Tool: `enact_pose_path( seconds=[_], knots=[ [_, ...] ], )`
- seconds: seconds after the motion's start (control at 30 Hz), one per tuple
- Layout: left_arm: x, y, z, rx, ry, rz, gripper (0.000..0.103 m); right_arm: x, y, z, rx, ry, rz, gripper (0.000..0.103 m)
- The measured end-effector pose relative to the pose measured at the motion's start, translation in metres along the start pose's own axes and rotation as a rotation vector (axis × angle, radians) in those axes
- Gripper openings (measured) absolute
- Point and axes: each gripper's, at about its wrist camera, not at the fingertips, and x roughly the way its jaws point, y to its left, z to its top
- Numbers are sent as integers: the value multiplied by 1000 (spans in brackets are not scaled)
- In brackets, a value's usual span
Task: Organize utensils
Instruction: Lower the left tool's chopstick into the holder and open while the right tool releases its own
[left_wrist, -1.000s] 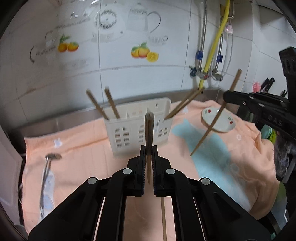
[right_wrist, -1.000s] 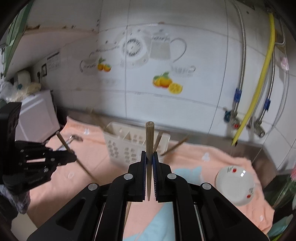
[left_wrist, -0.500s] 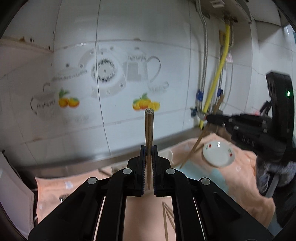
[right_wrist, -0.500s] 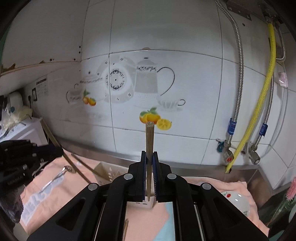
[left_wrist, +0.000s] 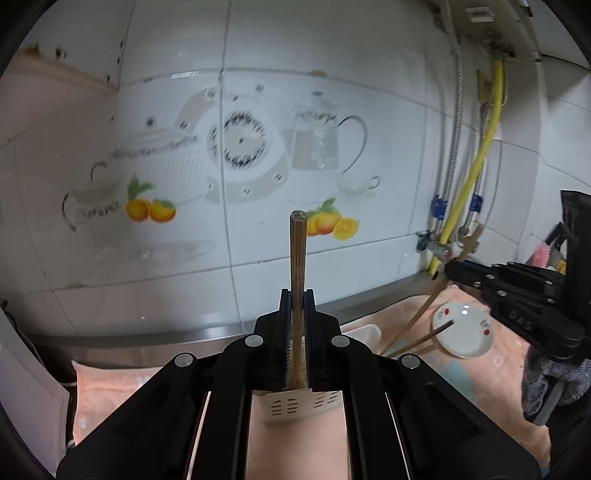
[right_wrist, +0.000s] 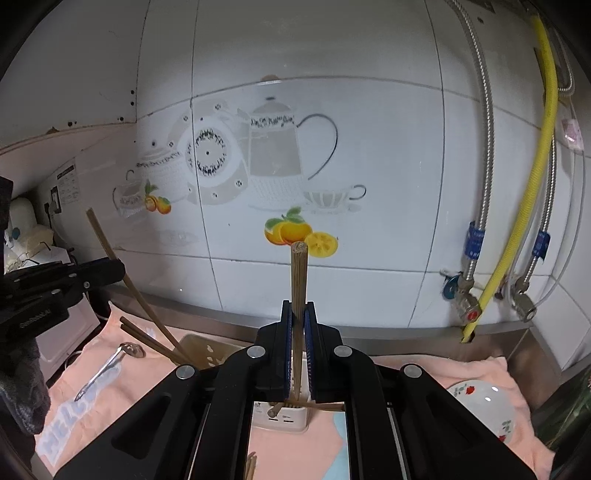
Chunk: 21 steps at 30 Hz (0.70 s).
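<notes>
White wall tiles (right_wrist: 369, 166) with a printed teapot and oranges are seen behind a steel counter, which is covered by a peach cloth (right_wrist: 140, 369). On the cloth a white plastic holder (left_wrist: 299, 404) is placed near the back edge of the counter, and several chopsticks (right_wrist: 147, 338) are leaned in it. A chopstick (left_wrist: 297, 266) is gripped upright between the closed fingers of the left gripper (left_wrist: 297, 310), just above the holder. In the right wrist view another chopstick (right_wrist: 298, 291) is clamped in the same upright way by the right gripper (right_wrist: 298, 321), also over the holder, where one more stick is laid across the top. A metal spoon (right_wrist: 107, 363) is laid on the cloth toward the left edge of the counter. A small white dish (left_wrist: 461, 330) with red marks is set on the cloth toward the right edge. A yellow hose (right_wrist: 524, 206) and braided metal pipes are hung on the wall at the right.
</notes>
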Motion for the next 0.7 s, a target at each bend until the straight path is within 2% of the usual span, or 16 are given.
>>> enact_pose_path(
  seconds=[0.2, 0.7],
  knots=[
    [18, 12, -12, -32, 36, 3, 5, 14, 1, -10, 5, 27, 13, 6],
    [48, 16, -45, -26, 142, 12, 6, 33, 0, -34, 22, 100, 21, 7]
  ],
)
